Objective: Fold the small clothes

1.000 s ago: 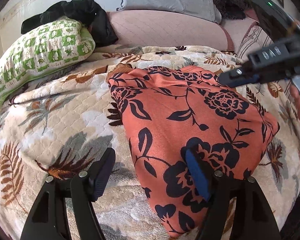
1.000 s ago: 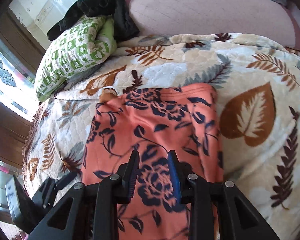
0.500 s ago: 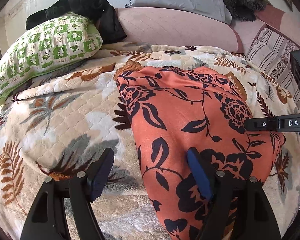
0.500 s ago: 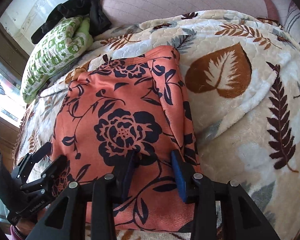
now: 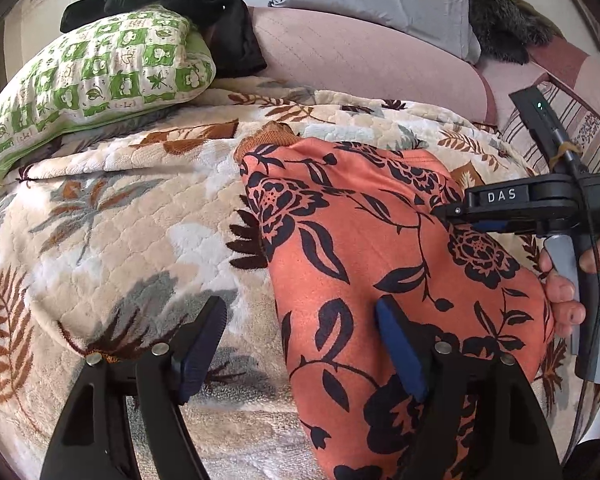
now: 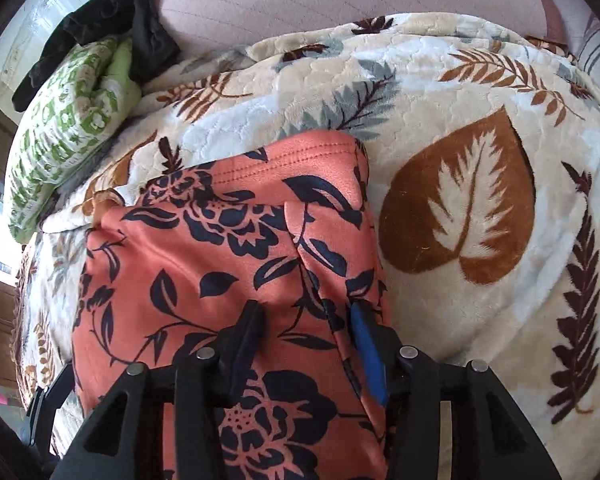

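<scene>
Jaws: right gripper [image 6: 304, 344] opening, orange flowery cloth [image 6: 228, 264] between them, loose | left gripper [image 5: 300, 344] wide, opening, straddling the cloth's left edge, holding nothing | cloth flat on blanket [image 6: 460, 100], long way away from both; right closer.

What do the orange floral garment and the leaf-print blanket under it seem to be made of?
Orange floral garment: looks like a soft knit, matte, with a stitched hem at its far edge.
Leaf-print blanket: looks like plush fleece, with embossed quilt-like bumps and slight sheen. Fibre cannot be told.
</scene>
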